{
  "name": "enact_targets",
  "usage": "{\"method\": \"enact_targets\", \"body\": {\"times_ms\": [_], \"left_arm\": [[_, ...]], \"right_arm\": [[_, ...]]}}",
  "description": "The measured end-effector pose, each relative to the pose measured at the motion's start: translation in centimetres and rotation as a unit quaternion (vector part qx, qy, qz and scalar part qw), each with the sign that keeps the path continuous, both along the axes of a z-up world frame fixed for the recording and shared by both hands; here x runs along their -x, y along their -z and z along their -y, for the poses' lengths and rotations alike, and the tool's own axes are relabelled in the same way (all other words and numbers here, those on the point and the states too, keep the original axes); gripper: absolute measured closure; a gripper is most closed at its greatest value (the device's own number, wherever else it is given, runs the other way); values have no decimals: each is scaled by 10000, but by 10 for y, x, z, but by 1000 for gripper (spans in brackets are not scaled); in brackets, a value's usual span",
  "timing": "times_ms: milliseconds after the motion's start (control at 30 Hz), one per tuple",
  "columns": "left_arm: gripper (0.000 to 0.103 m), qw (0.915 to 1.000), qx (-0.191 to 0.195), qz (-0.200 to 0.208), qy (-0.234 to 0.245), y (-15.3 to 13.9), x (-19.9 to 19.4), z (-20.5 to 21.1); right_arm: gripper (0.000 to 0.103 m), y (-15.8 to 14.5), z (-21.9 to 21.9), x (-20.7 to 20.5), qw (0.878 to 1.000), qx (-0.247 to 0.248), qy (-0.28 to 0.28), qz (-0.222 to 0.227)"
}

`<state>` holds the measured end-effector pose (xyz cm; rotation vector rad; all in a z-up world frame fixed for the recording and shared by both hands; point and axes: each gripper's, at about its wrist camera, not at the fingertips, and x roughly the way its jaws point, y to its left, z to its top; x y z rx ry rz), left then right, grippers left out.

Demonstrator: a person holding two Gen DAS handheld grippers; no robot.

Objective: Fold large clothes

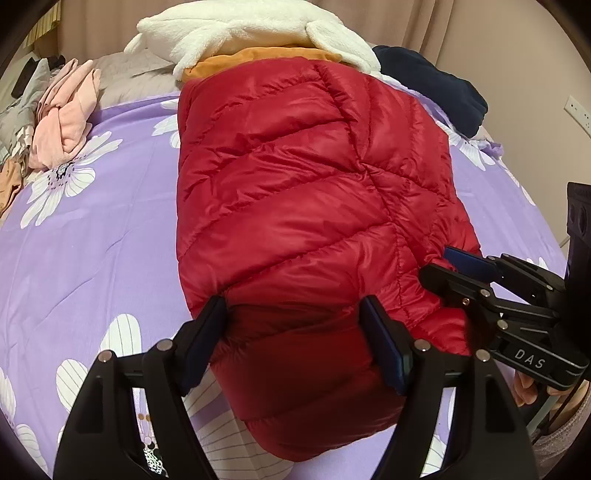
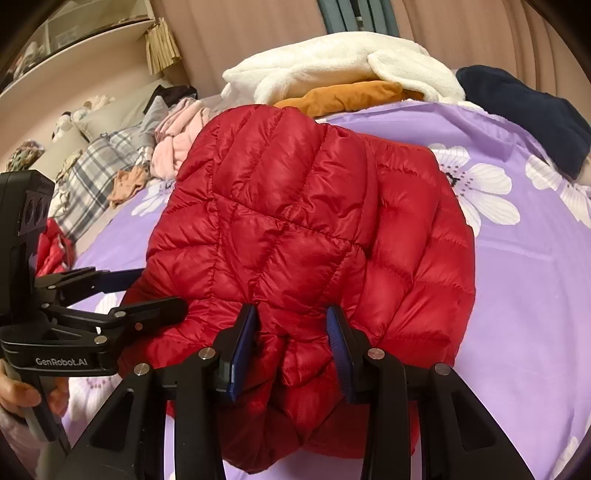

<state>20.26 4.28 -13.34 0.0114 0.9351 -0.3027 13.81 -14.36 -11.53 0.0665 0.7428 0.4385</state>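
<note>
The red quilted down jacket (image 1: 306, 192) lies folded into a long bundle across the middle of the purple floral bedspread (image 1: 92, 229), its far end at twelve o'clock butting against an orange garment (image 1: 258, 57) that sits under a white fleece (image 1: 258, 26). The left gripper (image 1: 295, 336) is right down at six o'clock on the near end of the jacket, jaws spread wide, the blue-padded fingers (image 1: 384, 354) straddling the puffy roll on both sides; whether they actually press into it cannot be told. Over at four o'clock in the left wrist view the right gripper (image 1: 458, 266) reaches in, fingers against the jacket's near right corner. From the right wrist view, the right gripper (image 2: 291, 339) has its jaws partly open with a bunched ridge of red fabric (image 2: 295, 236) rising between the pads, and the left gripper (image 2: 147, 291) shows at nine o'clock, one finger lying along the jacket's edge. A navy garment (image 2: 528, 110) rests at two o'clock, well apart from the jacket, and a pink garment (image 1: 66, 114) heaps at ten o'clock beside plaid cloth (image 2: 88, 177).
</note>
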Motion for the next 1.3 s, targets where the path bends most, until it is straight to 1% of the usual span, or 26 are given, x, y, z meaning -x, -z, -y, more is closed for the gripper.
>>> {"method": "enact_targets", "body": {"times_ms": [233, 500, 800, 967, 1300], "left_arm": [[27, 10000, -13, -14, -16, -1, 1, -2], [27, 10000, -13, -49, -44, -4, 13, -6], [27, 9999, 36, -86, -79, -4, 19, -10], [27, 9999, 61, -104, -75, -3, 19, -12], [27, 9998, 37, -166, -52, 4, 16, -10]], "right_arm": [[64, 0, 0, -1, 10000, 16, -8, -7], [63, 2, 1, 0, 10000, 4, 39, -42], [61, -3, 6, 11, 9998, -68, 147, -94], [61, -7, 6, 17, 9999, 47, 92, -14], [61, 6, 3, 10, 9998, 95, 96, -145]]}}
